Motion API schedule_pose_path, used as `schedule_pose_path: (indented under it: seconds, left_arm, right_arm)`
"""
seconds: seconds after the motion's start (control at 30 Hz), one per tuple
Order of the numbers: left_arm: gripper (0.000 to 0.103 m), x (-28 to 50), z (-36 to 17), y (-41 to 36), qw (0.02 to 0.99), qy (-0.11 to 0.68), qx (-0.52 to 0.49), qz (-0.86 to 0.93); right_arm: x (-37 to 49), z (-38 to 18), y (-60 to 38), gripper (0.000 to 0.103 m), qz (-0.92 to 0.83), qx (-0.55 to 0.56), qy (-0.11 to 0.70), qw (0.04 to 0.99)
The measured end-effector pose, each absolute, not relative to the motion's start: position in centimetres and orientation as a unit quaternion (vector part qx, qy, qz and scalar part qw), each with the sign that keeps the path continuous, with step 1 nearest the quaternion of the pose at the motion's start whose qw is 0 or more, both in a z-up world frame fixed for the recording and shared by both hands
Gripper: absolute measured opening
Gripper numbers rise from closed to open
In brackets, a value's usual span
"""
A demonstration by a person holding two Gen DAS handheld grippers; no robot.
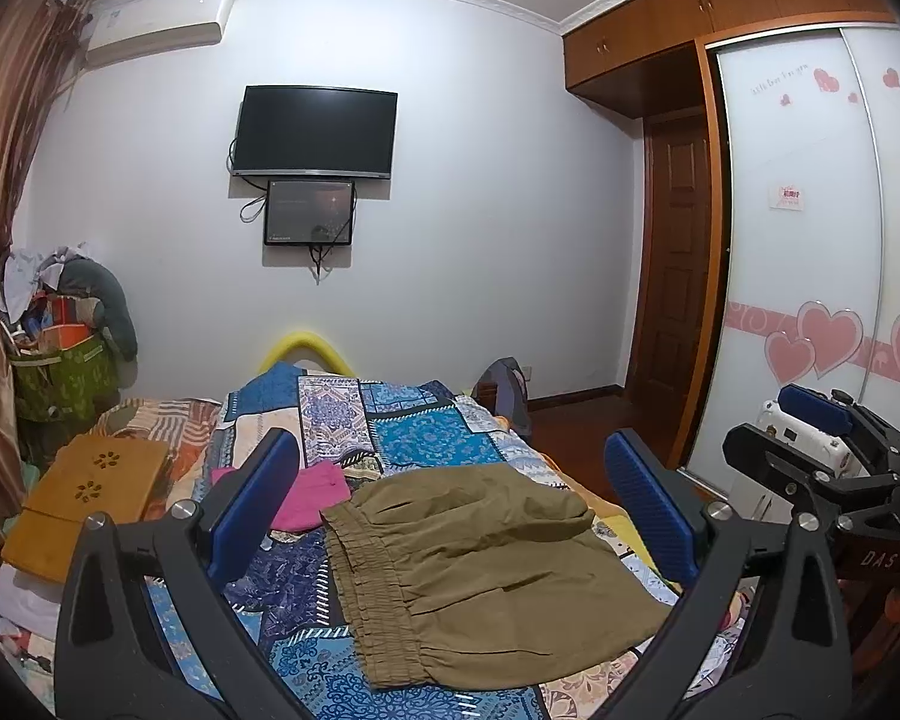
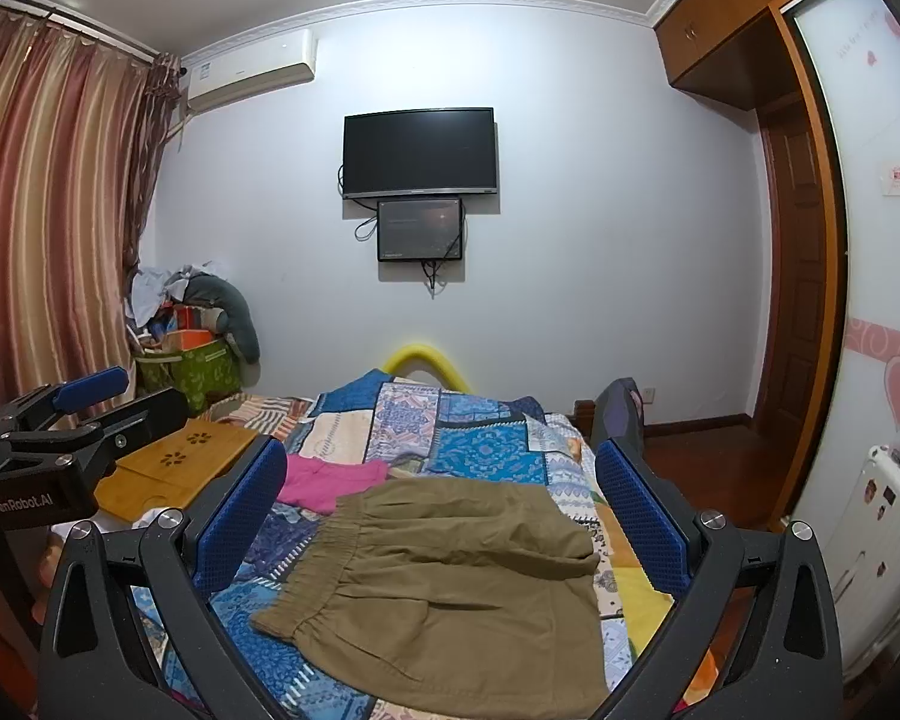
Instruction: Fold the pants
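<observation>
The olive pants (image 1: pixel 480 570) lie flat on the patchwork bedspread (image 1: pixel 402 420), already doubled into a compact slab, with the elastic waistband (image 1: pixel 372 588) running along their left edge from about 11 o'clock down to 7 o'clock in the left wrist view and the fabric spreading rightward toward 3 o'clock. Both tools hover above the cloth, touching nothing. The left gripper (image 1: pixel 450 516) has its jaws spread wide, the blue pads (image 1: pixel 252 504) framing the garment on either side, and it holds nothing. The right gripper (image 2: pixel 441 516) is likewise fully spread and empty, with the pants (image 2: pixel 444 594) lying straight ahead and below it between its pads (image 2: pixel 243 516). From the left tool, the waistband sits just below and slightly toward 8 o'clock, so the left hand seems nearer to that gathered edge, while the right hand looks nearer the plain edge at 4 o'clock. The long axis of the folded bundle appears to run away from the person, toward 12 o'clock, so a further fold would probably bring near and far ends together. A pink garment (image 1: pixel 312 495) lies just beyond the waistband at 11 o'clock, touching or nearly touching the pants, and a careless pinch there could catch it too.
</observation>
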State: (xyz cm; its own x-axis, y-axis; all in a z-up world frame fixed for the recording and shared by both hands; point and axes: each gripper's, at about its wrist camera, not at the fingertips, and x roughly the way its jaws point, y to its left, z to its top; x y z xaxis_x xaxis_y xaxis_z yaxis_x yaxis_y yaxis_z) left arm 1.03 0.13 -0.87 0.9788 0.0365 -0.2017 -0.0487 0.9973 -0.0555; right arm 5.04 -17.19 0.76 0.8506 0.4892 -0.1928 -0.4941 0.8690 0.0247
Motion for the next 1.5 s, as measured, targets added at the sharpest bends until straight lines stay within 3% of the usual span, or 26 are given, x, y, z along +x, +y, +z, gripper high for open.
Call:
schedule_pose_path:
  seconds: [1.5]
  left_arm:
    - [0.103, 0.61, -0.47, 0.0, 0.995, 0.095, -0.02, 0.027]
  right_arm:
    - [5.11, 0.61, -17.28, 0.102, 0.254, -0.011, 0.094, 0.963]
